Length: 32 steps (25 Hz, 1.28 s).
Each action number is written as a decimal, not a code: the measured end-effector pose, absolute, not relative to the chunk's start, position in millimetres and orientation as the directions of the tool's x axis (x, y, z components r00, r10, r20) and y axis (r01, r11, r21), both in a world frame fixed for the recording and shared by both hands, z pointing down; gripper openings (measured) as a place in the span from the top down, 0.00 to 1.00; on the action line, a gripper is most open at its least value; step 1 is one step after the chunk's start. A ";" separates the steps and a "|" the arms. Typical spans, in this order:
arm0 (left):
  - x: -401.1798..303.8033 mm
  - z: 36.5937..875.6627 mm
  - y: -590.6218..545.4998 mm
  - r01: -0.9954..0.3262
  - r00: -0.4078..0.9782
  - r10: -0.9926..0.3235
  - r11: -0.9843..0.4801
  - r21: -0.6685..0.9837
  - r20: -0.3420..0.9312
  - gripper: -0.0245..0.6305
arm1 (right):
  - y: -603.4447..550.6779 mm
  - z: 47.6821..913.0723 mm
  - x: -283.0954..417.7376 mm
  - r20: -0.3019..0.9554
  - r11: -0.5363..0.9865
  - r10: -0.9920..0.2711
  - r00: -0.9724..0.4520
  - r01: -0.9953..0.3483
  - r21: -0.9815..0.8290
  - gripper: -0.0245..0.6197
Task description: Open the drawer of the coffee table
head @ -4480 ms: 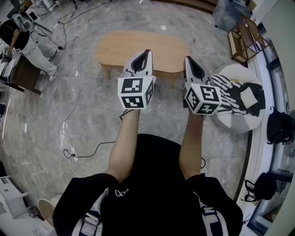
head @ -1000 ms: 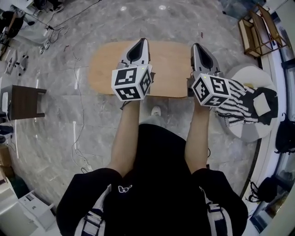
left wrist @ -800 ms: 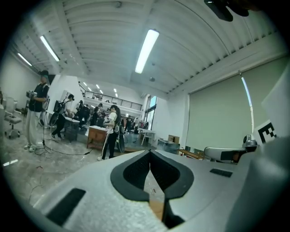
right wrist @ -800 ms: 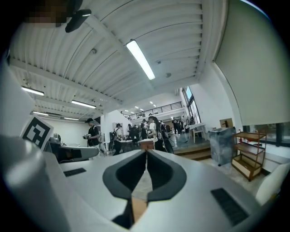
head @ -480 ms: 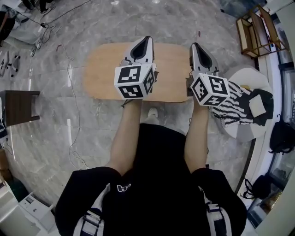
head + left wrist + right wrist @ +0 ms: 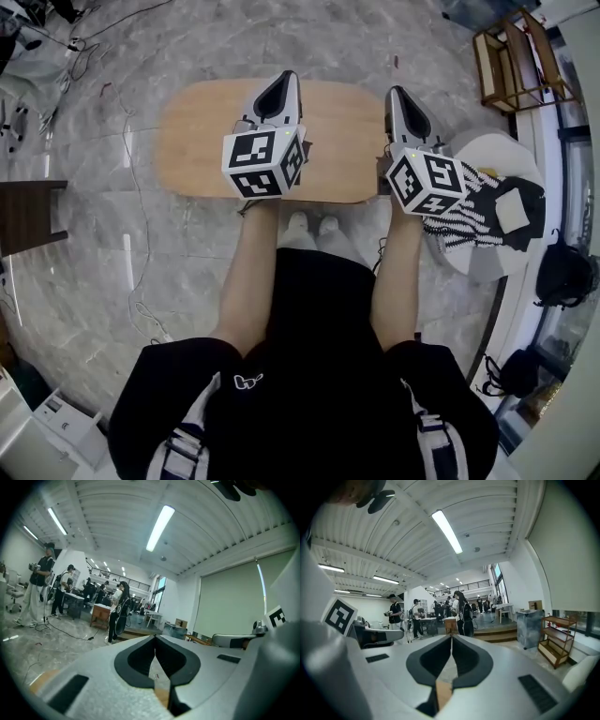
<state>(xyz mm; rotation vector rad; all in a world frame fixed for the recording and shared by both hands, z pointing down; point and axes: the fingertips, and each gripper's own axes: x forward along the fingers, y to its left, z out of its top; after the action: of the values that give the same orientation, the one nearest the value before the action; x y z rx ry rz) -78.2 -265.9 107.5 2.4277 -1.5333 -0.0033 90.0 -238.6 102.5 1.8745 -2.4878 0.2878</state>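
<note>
In the head view the coffee table (image 6: 197,141) is seen from above on the marble floor (image 6: 84,281), directly ahead of the person, whose shoes (image 6: 309,225) are set just short of its near long edge. No drawer is shown pulled out past the tabletop's outline, and no drawer front or handle can be made out from this angle, so the task is judged to be at its start: the approach appears done, while finding the handle, gripping it and pulling are all left.

The tabletop is an elongated oval. Its long axis is laid left to right across the view, with one long side turned toward the person. Which side the drawer faces cannot be told, since the front is hidden under the top.

The left gripper (image 6: 288,80) and the right gripper (image 6: 394,94) are held side by side above the tabletop, pointed across it away from the body and well apart from each other. In each gripper view the jaws are seen clenched together with nothing between them; only a sliver of wood is glimpsed below them.
</note>
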 end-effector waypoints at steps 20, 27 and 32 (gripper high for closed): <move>-103.8 223.5 -244.7 -0.947 0.287 -0.889 -0.209 0.242 0.357 0.95 | -234.5 206.2 107.1 0.303 0.300 -0.884 -0.356 -0.929 -0.217 0.94; -100.6 259.6 -222.9 -0.942 0.312 -0.855 -0.223 0.249 0.414 0.95 | -219.0 247.9 113.7 0.366 0.279 -0.861 -0.354 -0.929 -0.243 0.94; -104.5 292.0 -206.2 -0.945 0.313 -0.824 -0.223 0.239 0.471 0.95 | -206.0 278.5 114.2 0.418 0.271 -0.837 -0.354 -0.931 -0.244 0.94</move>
<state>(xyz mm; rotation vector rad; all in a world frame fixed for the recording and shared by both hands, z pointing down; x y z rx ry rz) -104.5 -206.2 292.0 2.1070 -1.5635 0.3352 114.2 -206.0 278.5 1.6493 -2.3328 0.6714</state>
